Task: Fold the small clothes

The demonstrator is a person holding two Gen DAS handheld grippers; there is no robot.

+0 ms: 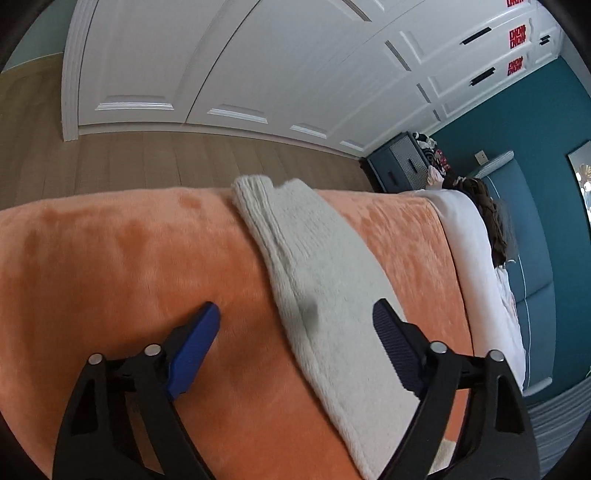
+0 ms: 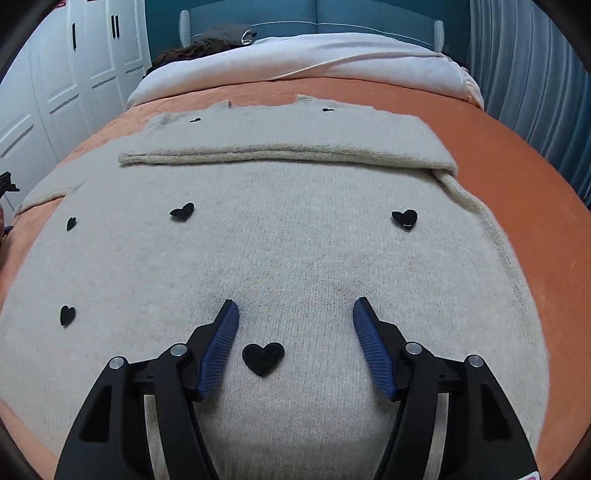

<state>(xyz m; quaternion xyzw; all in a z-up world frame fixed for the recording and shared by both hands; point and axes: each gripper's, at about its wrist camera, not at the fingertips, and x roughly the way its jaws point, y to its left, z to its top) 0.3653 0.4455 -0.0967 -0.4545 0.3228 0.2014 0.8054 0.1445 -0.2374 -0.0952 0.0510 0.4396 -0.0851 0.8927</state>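
Observation:
A cream knit sweater [image 2: 295,243] with black heart patches lies flat on an orange blanket [image 2: 517,155]. One sleeve [image 2: 288,153] is folded across the chest. My right gripper [image 2: 295,314] is open and empty just above the sweater's body, with a black heart [image 2: 263,357] between its fingers. In the left wrist view the other sleeve [image 1: 317,280] stretches out over the blanket [image 1: 129,258]. My left gripper [image 1: 295,321] is open and empty over this sleeve, its right finger [image 1: 395,350] above the sleeve and its left finger [image 1: 195,347] above the blanket.
White bedding [image 2: 332,59] and dark clothes [image 2: 207,44] lie at the bed's head against a blue headboard [image 2: 317,18]. White wardrobe doors [image 1: 258,66] and a wood floor [image 1: 184,162] lie beyond the bed edge. A blue cabinet [image 1: 399,166] stands by the wall.

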